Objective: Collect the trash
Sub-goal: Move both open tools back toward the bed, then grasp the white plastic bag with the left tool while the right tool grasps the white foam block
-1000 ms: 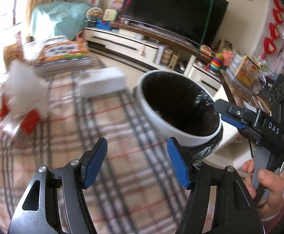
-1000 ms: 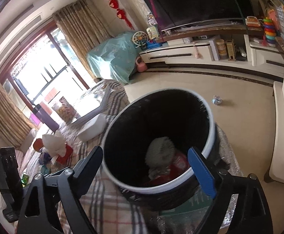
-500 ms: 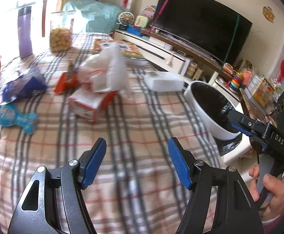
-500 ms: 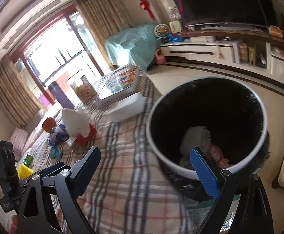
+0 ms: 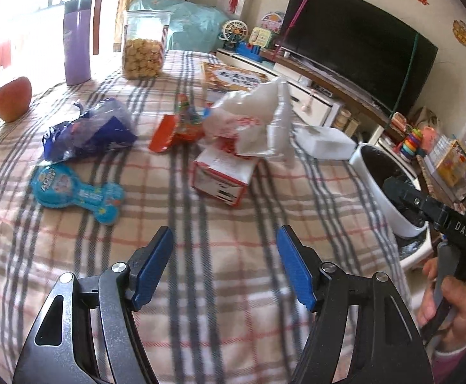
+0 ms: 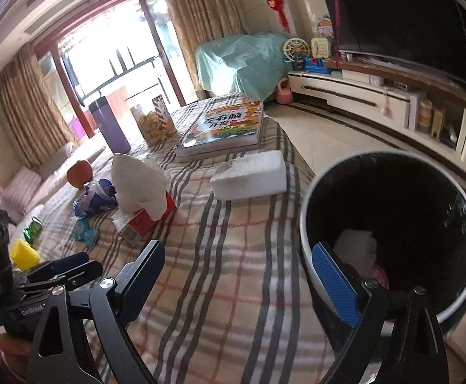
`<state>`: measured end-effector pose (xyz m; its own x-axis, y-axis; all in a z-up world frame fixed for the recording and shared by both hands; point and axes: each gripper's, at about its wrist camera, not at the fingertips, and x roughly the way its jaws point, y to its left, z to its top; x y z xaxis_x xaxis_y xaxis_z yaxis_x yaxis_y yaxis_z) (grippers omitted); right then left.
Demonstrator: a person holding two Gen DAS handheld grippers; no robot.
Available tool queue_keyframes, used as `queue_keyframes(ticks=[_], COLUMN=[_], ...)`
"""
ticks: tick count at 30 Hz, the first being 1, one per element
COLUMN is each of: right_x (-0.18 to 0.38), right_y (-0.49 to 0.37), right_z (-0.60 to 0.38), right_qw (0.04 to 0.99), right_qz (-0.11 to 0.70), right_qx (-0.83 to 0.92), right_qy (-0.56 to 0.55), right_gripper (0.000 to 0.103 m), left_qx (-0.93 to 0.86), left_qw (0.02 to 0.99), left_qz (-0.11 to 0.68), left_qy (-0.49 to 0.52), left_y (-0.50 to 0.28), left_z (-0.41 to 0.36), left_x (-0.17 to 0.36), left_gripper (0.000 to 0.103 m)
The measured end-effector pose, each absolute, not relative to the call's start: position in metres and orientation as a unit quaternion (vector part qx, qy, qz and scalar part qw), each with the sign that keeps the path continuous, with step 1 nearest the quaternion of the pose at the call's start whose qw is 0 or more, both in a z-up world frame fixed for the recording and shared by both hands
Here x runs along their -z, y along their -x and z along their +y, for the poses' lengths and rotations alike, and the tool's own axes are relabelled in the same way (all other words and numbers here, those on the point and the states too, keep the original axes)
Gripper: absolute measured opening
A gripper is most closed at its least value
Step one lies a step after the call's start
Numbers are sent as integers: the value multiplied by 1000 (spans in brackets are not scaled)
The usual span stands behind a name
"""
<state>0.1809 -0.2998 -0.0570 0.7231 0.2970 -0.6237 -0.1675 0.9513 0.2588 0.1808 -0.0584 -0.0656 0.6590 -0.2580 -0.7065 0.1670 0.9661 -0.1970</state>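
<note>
A white bin with a black liner (image 6: 392, 233) stands at the table's right edge and holds crumpled white and pink trash; it also shows in the left wrist view (image 5: 383, 188). On the plaid tablecloth lie a red-white carton (image 5: 221, 177) under a white plastic bag (image 5: 255, 121), an orange wrapper (image 5: 177, 129), a blue wrapper (image 5: 89, 132) and a light-blue packet (image 5: 76, 192). My left gripper (image 5: 225, 272) is open and empty above the cloth, short of the carton. My right gripper (image 6: 239, 284) is open and empty beside the bin.
A white foam block (image 6: 248, 179), a picture book (image 6: 223, 128), a biscuit jar (image 5: 141, 51), a purple flask (image 5: 77, 41) and an apple (image 5: 12, 97) are on the table. A TV (image 5: 357, 41) and cabinet stand behind, across bare floor.
My left gripper has swung left from the bin toward the trash on the table. My right gripper has also turned left, so the bin sits further right.
</note>
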Motion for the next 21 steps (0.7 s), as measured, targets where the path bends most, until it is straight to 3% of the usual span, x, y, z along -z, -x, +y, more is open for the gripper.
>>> queue_keyframes(ticks=[13, 21], right_x=[61, 74], right_y=[-246, -275], right_z=[-270, -256], right_qw=[922, 918], right_qz=[365, 381], right_qx=[-124, -110], right_qy=[-32, 17], right_gripper=[95, 95], left_qx=[130, 146], left_qw=[903, 902], left_qz=[408, 407], left_qy=[35, 6], left_y=[-231, -251], left_z=[-57, -73], left_x=[70, 76], left_gripper=[77, 76])
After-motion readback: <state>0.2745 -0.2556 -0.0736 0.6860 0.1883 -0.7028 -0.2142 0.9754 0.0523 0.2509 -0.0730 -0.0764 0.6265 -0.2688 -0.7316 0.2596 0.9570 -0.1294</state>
